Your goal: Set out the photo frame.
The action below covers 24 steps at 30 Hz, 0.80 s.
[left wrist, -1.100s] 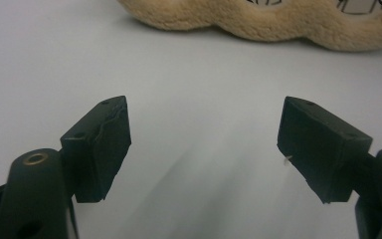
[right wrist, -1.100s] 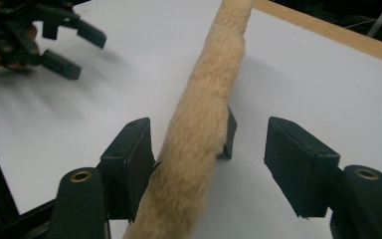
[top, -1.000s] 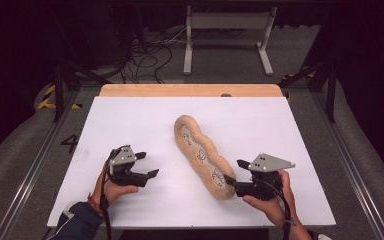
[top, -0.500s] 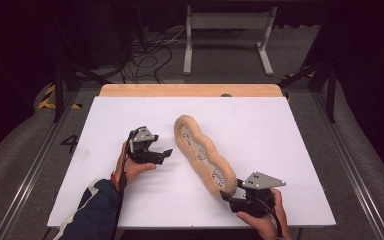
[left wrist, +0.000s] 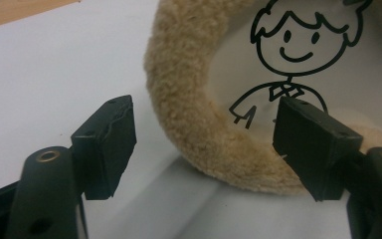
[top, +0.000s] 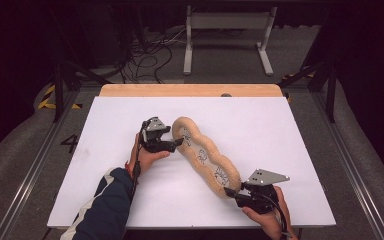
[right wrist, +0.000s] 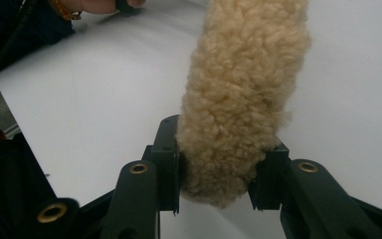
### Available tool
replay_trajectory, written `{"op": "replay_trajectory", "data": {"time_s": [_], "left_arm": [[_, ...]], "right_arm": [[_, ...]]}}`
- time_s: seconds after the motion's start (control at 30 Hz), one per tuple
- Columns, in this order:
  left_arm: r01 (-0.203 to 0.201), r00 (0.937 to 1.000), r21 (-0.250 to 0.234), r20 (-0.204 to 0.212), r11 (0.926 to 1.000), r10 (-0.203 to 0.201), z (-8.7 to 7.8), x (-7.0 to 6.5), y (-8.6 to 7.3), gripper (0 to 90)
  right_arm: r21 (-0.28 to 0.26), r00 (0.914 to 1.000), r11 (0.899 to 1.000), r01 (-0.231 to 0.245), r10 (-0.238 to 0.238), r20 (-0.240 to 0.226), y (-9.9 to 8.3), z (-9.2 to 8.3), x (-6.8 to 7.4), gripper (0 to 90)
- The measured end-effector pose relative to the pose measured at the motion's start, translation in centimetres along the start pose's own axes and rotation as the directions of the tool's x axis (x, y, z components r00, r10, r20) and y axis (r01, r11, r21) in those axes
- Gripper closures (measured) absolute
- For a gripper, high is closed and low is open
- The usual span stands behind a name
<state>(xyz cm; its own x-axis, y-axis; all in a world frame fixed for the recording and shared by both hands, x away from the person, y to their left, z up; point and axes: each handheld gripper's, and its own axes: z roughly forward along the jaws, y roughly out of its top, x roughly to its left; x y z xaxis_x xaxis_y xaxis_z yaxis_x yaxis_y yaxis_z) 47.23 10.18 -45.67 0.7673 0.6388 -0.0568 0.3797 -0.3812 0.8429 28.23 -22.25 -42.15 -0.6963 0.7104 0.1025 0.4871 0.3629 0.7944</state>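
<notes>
Left gripper (top: 172, 143): I have it at the far end of the fleece item (top: 205, 156), left of centre on the surface (top: 280, 130). In the left gripper view its fingers (left wrist: 107, 144) stand wide, one on the bare white side, the other over the inner panel by the drawn figure; the curved fleece rim lies between them, and neither pad presses it. They have just been closing a little.

Fleece item: a long, tan, fluffy piece lying diagonally across the middle of the surface, from upper left to lower right, with pale inner panels.

Right gripper (top: 230, 192): I hold it at the near, lower right end of the item. In the right gripper view (right wrist: 219, 169) the fingers (right wrist: 166, 159) have just been closing, and both pads now press the fleece tip from either side; I read that as a grip.

Edges and room: the near edge of the surface lies just below my right hand (top: 265, 215). Wide white room lies to the left of my left sleeve (top: 105, 205) and at the far right. A wooden strip (top: 190, 90) runs along the far edge.

Writing: I read no words; the panels carry black line drawings of a smiling cartoon figure (left wrist: 288, 55).
</notes>
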Motion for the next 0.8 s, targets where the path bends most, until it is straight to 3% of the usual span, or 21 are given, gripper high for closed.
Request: {"op": "replay_trajectory", "data": {"time_s": [0.1, 0.13, 0.2, 0.27, 0.3, 0.63, 0.8], "left_arm": [[-0.009, 0.9998, 0.009, 0.02, 0.9999, 0.009, 0.4, -0.1, 0.0, 30.8], [-0.001, 0.999, 0.006, 0.045, 1.0, 0.001, 0.4, -0.2, -0.1, 30.8], [-0.022, 0.9992, 0.01, 0.033, 0.9997, 0.022, 0.3, -0.1, -0.1, 36.7], [-0.02, 0.9993, 0.003, 0.033, 0.9998, 0.02, 0.0, 0.4, -0.2, 52.7], [-0.014, 0.999, -0.001, 0.043, 0.9999, 0.014, -0.1, 0.6, -0.3, 55.7], [-0.001, 0.9988, 0.02, 0.049, 0.9998, 0.0, -0.9, 0.5, -0.5, 58.3], [-0.004, 0.9997, 0.024, 0.023, 0.9997, 0.003, -1.6, 0.1, -0.9, 57.9]], "right_arm": [[-0.002, 1.0, 1.0, 0.008, -0.008, -0.002, -0.1, -0.2, -0.4, 63.3], [-0.002, 0.9999, 1.0, 0.013, -0.013, -0.002, -0.1, -0.2, -0.5, 63.1], [-0.005, 0.9999, 1.0, 0.016, -0.016, -0.001, -0.1, -0.3, -0.7, 62.9], [-0.005, 0.9999, 1.0, 0.013, -0.013, 0.002, -0.2, -0.5, -0.9, 62.6], [-0.007, 0.9999, 1.0, 0.009, -0.009, 0.006, -0.3, -0.5, -0.9, 62.5], [-0.006, 0.9995, 1.0, -0.001, 0.001, 0.032, -0.4, -0.8, -1.3, 62.1], [-0.01, 0.9993, 1.0, -0.005, 0.005, 0.037, -0.4, -0.8, -1.8, 62.1]]}}
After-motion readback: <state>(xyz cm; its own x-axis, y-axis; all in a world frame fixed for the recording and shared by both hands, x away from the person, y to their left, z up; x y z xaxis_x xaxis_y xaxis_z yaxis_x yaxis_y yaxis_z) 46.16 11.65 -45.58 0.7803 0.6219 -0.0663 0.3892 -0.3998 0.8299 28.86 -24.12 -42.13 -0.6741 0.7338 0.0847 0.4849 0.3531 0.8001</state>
